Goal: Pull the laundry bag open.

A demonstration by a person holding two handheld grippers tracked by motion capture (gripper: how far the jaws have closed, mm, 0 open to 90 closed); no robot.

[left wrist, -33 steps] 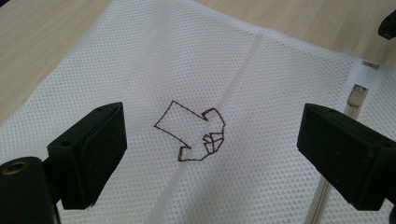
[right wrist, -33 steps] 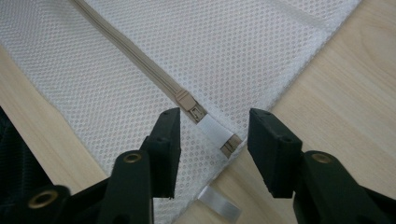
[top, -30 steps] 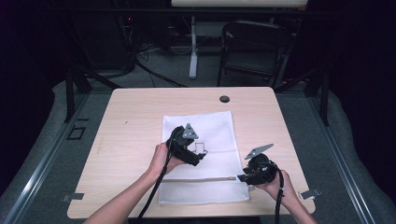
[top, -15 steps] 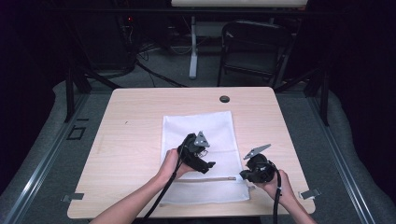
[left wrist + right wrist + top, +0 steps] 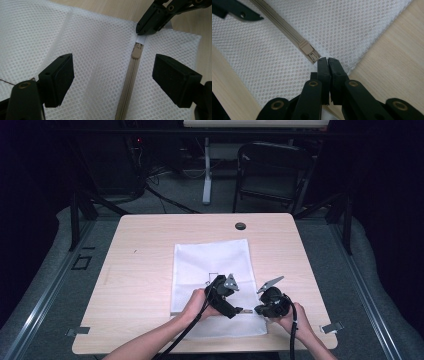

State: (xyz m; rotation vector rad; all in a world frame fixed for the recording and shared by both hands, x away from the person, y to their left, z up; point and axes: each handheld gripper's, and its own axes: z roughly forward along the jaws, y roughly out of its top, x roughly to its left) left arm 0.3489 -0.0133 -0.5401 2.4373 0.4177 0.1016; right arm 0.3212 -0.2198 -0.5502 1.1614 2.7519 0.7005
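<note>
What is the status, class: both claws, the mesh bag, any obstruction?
Right claw shut on mesh bag edge beside zipper slider. Left claw open, straddling zipper. Nothing obstructing.

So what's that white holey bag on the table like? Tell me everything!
The white mesh bag is thin netting full of tiny holes, lying flat on the wooden table. A beige zipper runs along it, zipped shut as far as it shows, its slider near the end. The right gripper pinches the bag's edge just past the slider. The left gripper is open, one finger either side of the zipper.
</note>
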